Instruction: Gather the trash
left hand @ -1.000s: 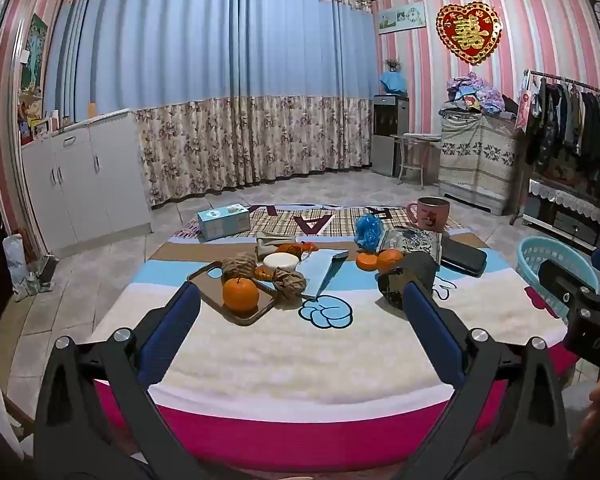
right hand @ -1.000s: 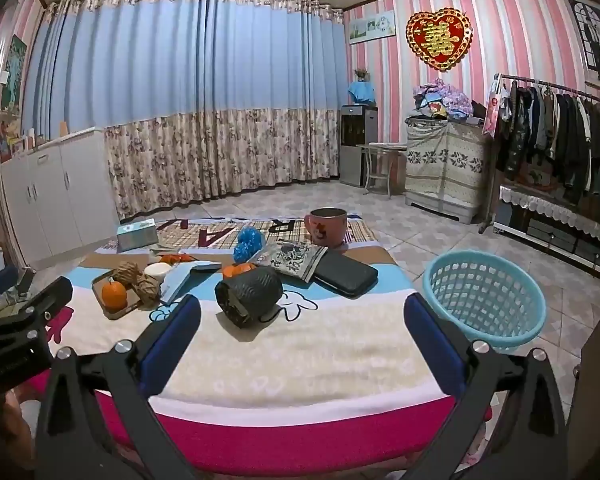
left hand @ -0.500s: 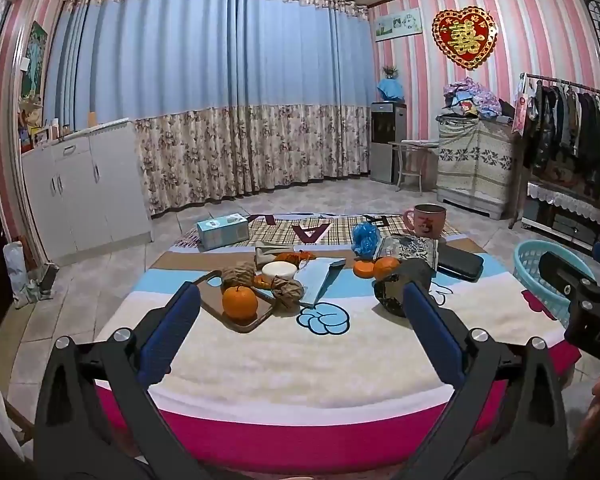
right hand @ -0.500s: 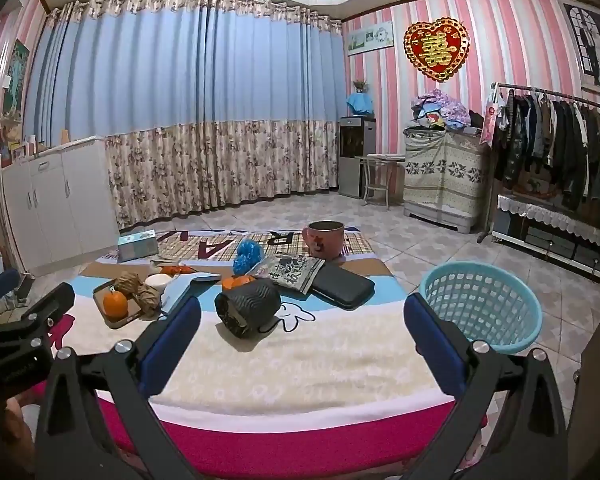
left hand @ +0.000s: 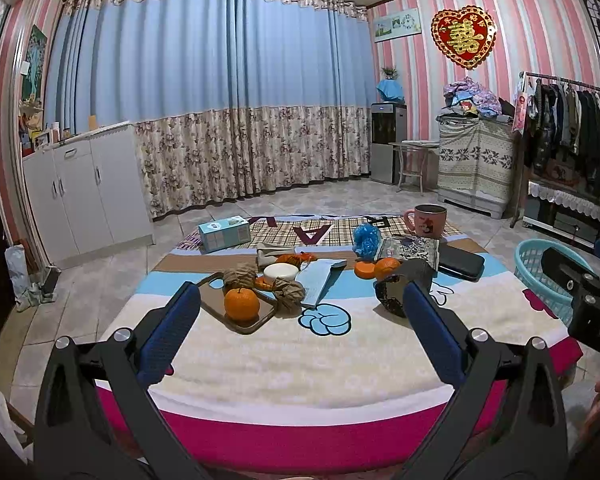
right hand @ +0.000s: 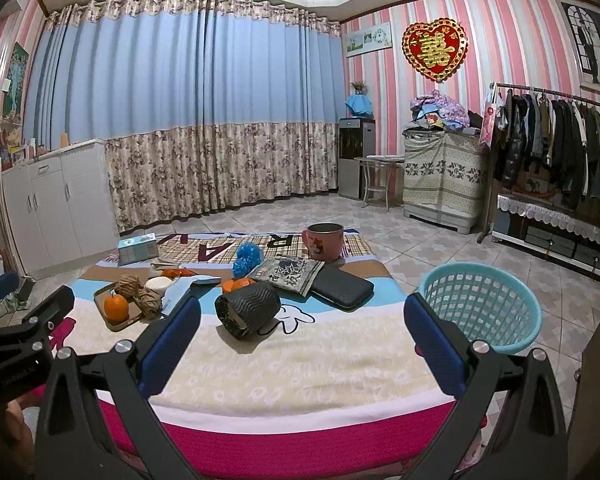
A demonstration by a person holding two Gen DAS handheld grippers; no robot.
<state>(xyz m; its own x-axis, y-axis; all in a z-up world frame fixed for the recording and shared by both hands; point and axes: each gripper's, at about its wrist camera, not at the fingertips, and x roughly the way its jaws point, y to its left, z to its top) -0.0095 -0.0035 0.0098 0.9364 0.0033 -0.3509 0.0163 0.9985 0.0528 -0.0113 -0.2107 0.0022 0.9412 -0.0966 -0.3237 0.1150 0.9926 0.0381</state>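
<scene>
left gripper [left hand: 300, 320] released, empty | right gripper [right hand: 300, 320] released, empty | crumpled paper [left hand: 288, 293] is best approached low, then carried to basket [right hand: 480, 308]

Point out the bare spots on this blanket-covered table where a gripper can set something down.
Free: the wide cream band along the near pink edge, in front of the brown tray and the black ribbed object. Crowded: the middle strip from the tray to the black wallet, and the far end around the tissue box and mug.
</scene>
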